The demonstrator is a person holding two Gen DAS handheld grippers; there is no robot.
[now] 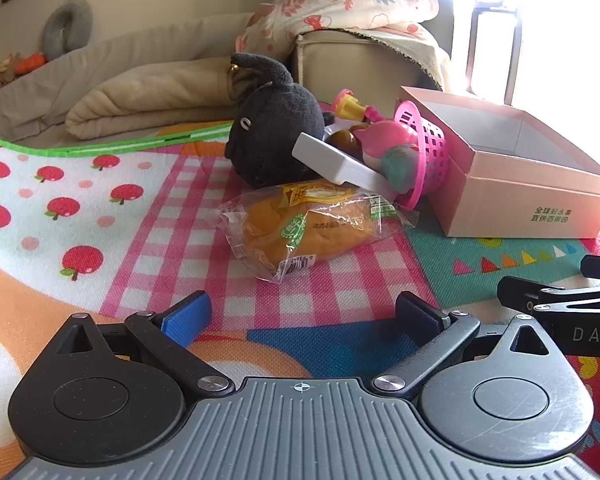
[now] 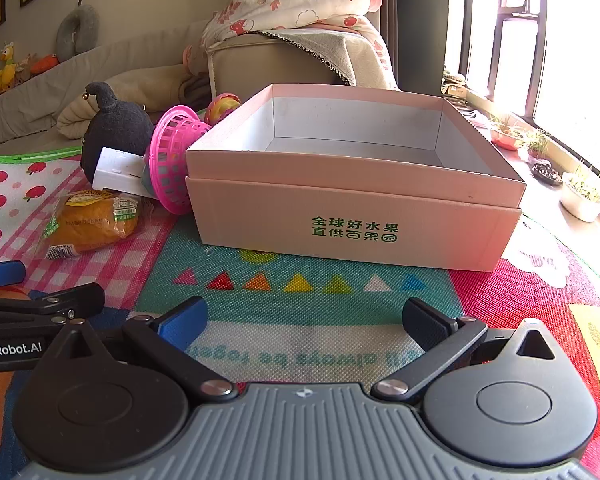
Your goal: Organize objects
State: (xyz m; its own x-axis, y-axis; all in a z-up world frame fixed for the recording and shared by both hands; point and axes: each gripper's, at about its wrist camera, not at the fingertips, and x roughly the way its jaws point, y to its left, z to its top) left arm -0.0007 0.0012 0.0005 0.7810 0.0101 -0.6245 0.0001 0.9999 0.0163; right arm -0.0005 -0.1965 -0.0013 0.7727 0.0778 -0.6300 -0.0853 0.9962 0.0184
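Note:
A wrapped orange bread lies on the play mat just ahead of my open, empty left gripper. Behind it sit a black plush toy, a white rectangular block, a pink-and-teal toy figure and a tipped pink basket. An open, empty pink cardboard box stands straight ahead of my open, empty right gripper. The bread, plush, white block and basket show left of the box in the right wrist view.
A beige sofa with a folded blanket and a floral quilt rises behind the mat. Potted plants line a window sill at the right. The other gripper's side shows at the right edge of the left wrist view.

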